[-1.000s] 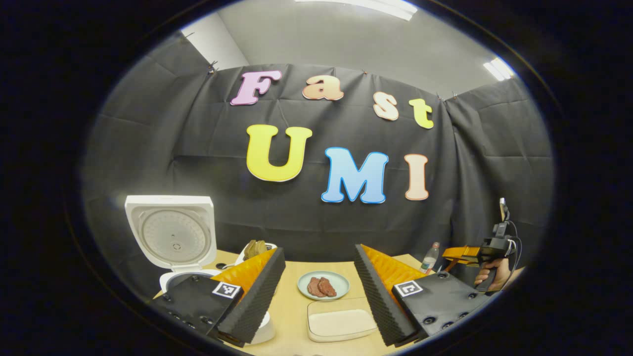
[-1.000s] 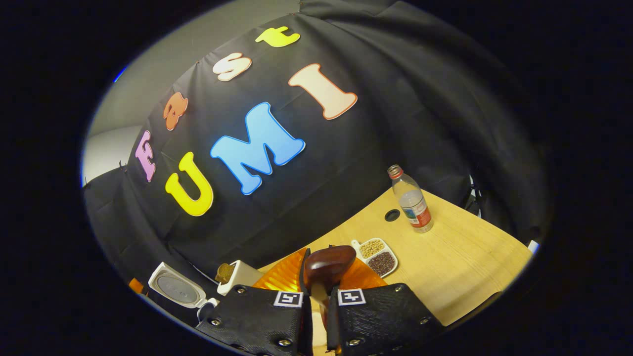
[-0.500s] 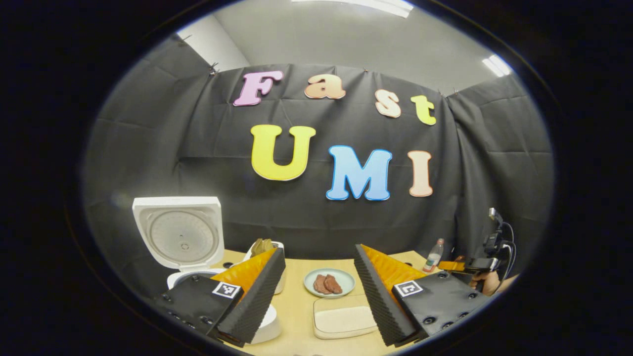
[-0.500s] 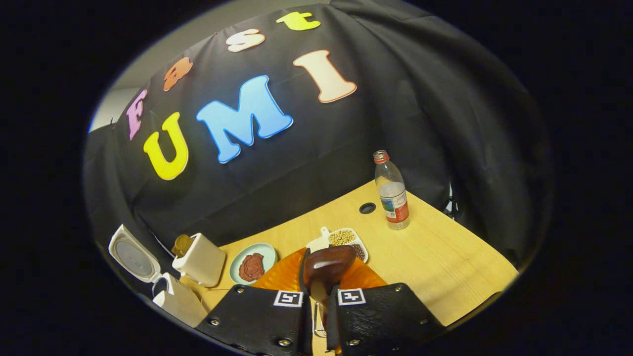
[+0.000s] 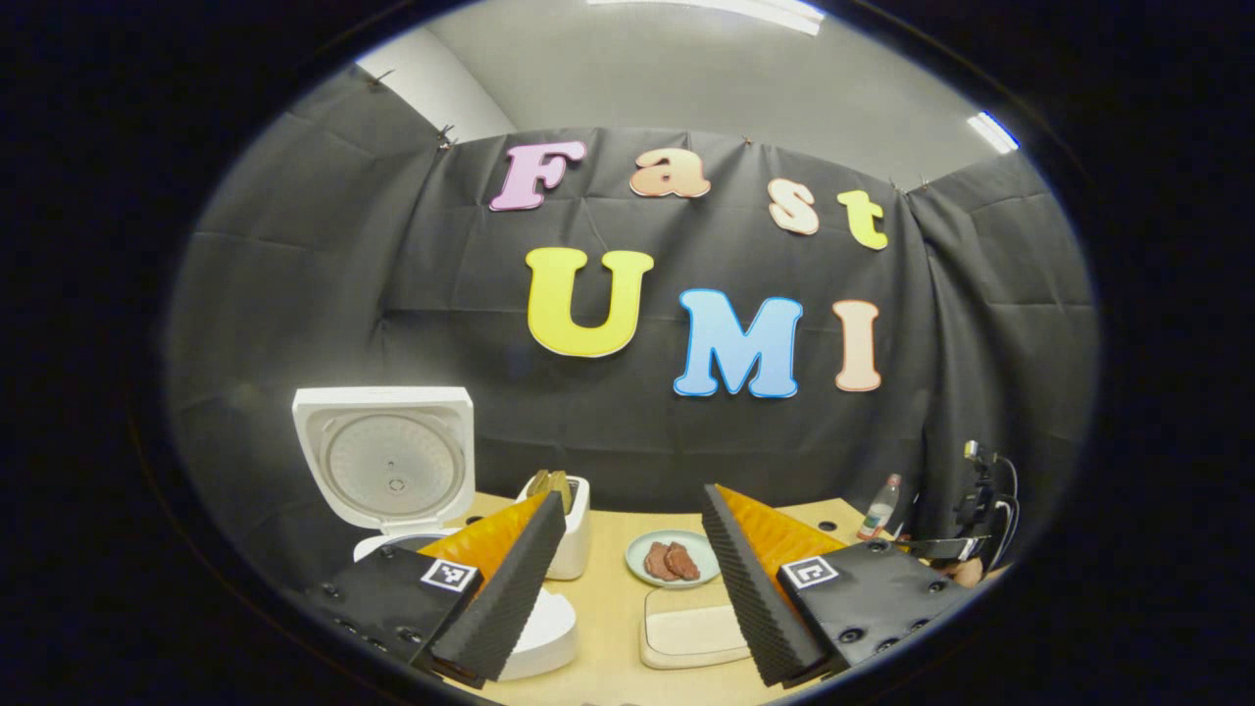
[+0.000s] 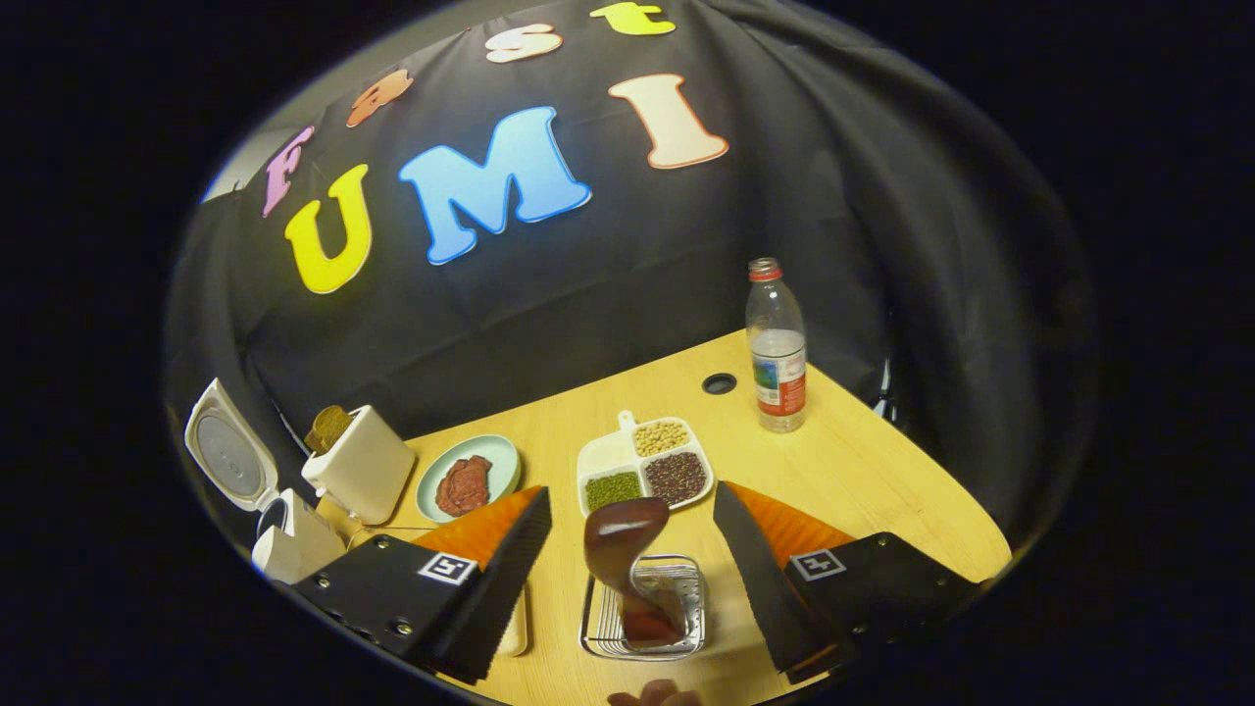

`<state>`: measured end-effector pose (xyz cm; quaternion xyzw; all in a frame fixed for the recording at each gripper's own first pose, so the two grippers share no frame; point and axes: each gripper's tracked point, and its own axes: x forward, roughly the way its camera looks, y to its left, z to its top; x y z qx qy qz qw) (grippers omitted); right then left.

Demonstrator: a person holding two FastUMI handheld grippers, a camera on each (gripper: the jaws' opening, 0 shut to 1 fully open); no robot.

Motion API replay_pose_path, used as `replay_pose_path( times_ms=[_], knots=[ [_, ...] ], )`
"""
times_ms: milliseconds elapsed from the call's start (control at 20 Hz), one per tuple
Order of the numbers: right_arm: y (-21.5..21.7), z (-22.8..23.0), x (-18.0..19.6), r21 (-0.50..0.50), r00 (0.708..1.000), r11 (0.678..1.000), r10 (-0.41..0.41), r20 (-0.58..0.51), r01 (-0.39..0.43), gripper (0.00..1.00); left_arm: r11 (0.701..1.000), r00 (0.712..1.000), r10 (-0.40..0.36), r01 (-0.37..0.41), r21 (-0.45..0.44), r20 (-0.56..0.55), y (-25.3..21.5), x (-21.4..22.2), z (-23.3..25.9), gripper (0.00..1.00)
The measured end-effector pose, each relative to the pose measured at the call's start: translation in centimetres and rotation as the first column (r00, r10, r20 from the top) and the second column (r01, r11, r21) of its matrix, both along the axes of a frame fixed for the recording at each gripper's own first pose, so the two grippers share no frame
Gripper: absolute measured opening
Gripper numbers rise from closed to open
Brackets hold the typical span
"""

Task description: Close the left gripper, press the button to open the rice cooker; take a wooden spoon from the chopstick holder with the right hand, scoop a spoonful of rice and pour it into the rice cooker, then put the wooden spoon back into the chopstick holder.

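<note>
The right gripper (image 6: 632, 549) stands wide, clear of the wooden spoon (image 6: 624, 559) standing in the wire chopstick holder (image 6: 642, 620). It should withdraw straight without brushing the spoon. Farther off, the rice cooker (image 6: 265, 495) stands open; the left gripper (image 5: 632, 579) is wide too.

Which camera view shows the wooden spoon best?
The right gripper view: the wooden spoon stands in the wire chopstick holder, between the open fingers of the right gripper, bowl end up. In the left gripper view I cannot make out the spoon; the right gripper is small at the far edge there.
</note>
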<state>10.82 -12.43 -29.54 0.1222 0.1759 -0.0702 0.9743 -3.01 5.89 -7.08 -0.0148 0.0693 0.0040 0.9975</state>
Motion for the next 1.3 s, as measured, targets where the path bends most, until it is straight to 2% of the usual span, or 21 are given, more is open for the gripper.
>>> replay_pose_path(
  times_ms=[250, 450, 700, 1000, 1300],
  knots=[
    [-2.0, 4.4, -3.5, -0.074, 0.997, 0.997, -0.032, 0.074, 0.037, 1.0, 0.999, 0.999, 0.034, -0.033, -0.029, 0.017, 1.4, 0.6, 0.6, 0.98],
    [-2.2, 9.9, -5.9, -0.15, 0.985, 0.988, -0.004, 0.173, 0.03, 1.0, 0.996, 0.996, 0.087, -0.087, -0.033, 0.03, 4.0, 1.3, 1.6, 0.96],
    [0.3, 15.0, -7.7, -0.199, 0.964, 0.98, 0.062, 0.258, -0.01, 0.99, 0.993, 0.993, 0.118, -0.118, -0.014, 0.022, 7.2, 2.9, 2.2, 0.98],
    [3.2, 18.6, -8.4, -0.228, 0.95, 0.972, 0.129, 0.285, -0.064, 0.99, 0.976, 0.975, 0.217, -0.218, 0.028, 0.046, 14.3, 5.8, 4.4, 0.98],
    [4.0, 19.0, -8.0, -0.245, 0.953, 0.967, 0.134, 0.272, -0.066, 0.99, 0.933, 0.931, 0.359, -0.358, -0.027, 0.07, 23.4, 9.4, 6.8, 0.96]
  ],
)
